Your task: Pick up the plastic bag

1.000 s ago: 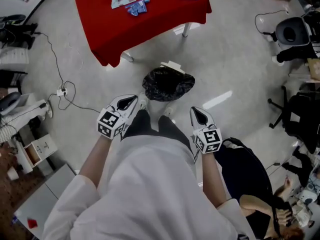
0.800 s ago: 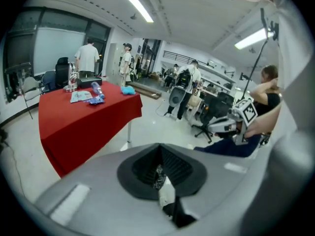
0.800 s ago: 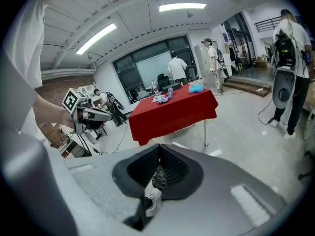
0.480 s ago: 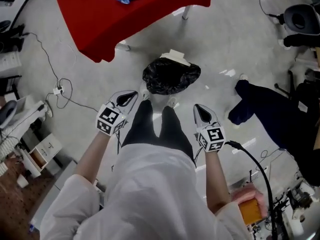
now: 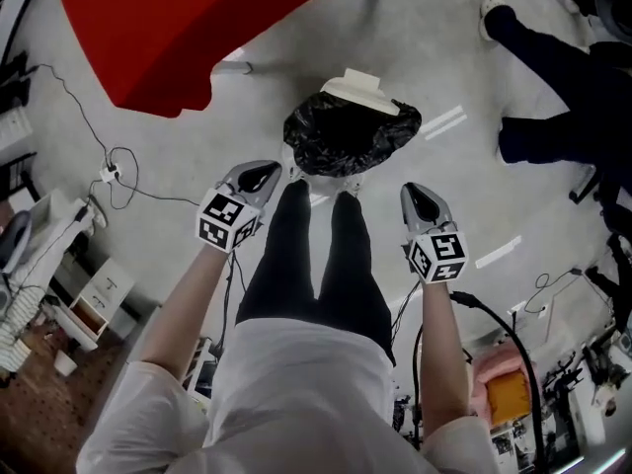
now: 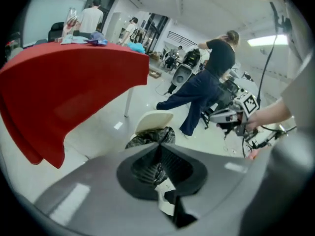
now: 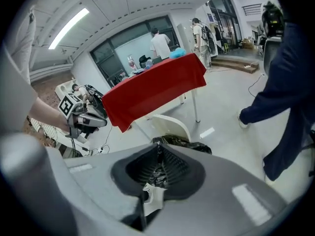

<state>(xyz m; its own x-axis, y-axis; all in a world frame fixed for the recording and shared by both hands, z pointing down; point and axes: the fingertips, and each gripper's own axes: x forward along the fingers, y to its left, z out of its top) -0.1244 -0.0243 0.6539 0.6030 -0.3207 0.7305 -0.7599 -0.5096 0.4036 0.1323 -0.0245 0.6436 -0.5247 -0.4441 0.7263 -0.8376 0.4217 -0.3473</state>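
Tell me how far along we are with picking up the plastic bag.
Done: nothing yet. The black plastic bag sits untouched in the white-lidded bin. In hand: both grippers hang short of its rim, the left gripper shut and empty, the right gripper with jaws that have just been opening, nothing between them. Left: reach the bag, grip it, lift it out.

Down on the pale smooth floor (image 5: 434,57), the black crinkled plastic bag (image 5: 351,136) sits in the white plastic bin (image 5: 360,85), just beyond the wearer's black-clad legs (image 5: 316,255). Far left of the bin stands the red cloth-draped desk (image 5: 168,38). Nearer, on the left, a thin cable with a white plug (image 5: 107,175) loops across the floor. Far right, another person's dark-trousered legs (image 5: 553,87) are well apart from the bin.
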